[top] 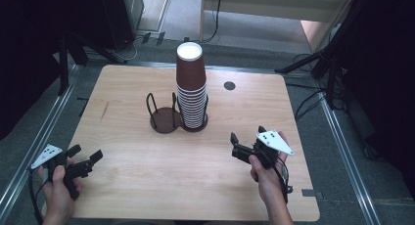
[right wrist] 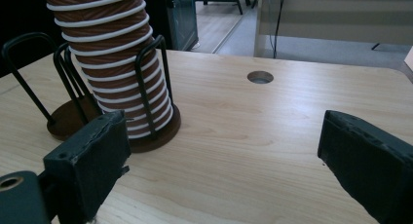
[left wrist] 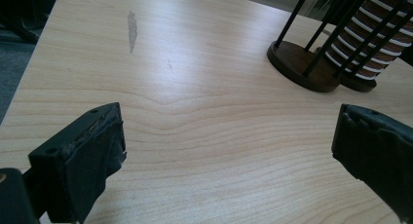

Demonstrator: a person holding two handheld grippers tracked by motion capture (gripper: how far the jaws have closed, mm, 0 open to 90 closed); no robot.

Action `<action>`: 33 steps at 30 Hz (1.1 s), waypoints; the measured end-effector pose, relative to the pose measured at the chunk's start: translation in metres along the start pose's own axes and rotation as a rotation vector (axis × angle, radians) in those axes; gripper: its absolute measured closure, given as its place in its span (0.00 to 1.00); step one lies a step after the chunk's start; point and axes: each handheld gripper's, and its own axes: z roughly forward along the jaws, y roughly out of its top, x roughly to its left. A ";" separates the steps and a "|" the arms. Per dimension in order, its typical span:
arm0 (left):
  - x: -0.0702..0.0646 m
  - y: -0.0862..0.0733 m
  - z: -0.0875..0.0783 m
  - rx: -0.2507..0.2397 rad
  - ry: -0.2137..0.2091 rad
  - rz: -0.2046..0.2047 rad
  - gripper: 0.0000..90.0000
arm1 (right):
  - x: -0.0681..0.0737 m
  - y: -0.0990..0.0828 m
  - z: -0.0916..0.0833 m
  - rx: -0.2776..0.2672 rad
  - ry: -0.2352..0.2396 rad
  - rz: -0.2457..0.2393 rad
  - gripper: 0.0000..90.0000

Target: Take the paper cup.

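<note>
Cups [top: 191,88], brown with white rims, are being kept stacked in the right holder [top: 195,123] at mid-table [top: 147,181]; no writing is legible. Left gripper [top: 87,160] and right gripper [top: 241,143] are being held near, jaws spread, empty.

Soft even light; dark surroundings; slightly blurry.

The stack [right wrist: 109,63] of cups runs off the top edge in the right gripper view, its top out of sight. In the left gripper view the stack [left wrist: 375,34] is cut by the right edge and crossed by the holder [left wrist: 311,63] bars. From above, the lowest cups hide behind the holder [top: 193,122] wires, and the cup count is too fine to tell.
</note>
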 end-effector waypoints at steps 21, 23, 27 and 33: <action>0.001 0.000 0.000 0.007 -0.012 -0.004 0.00 | 0.038 0.031 0.030 -0.005 0.079 -0.001 0.03; 0.001 0.000 0.000 0.009 -0.011 -0.003 0.00 | 0.041 0.033 0.032 -0.008 0.085 -0.004 0.03; 0.001 0.000 0.001 0.010 -0.014 -0.002 0.00 | 0.045 0.037 0.036 -0.013 0.086 -0.006 0.03; 0.001 0.000 0.001 0.008 -0.014 -0.002 0.00 | 0.052 0.044 0.041 -0.023 0.090 0.011 0.03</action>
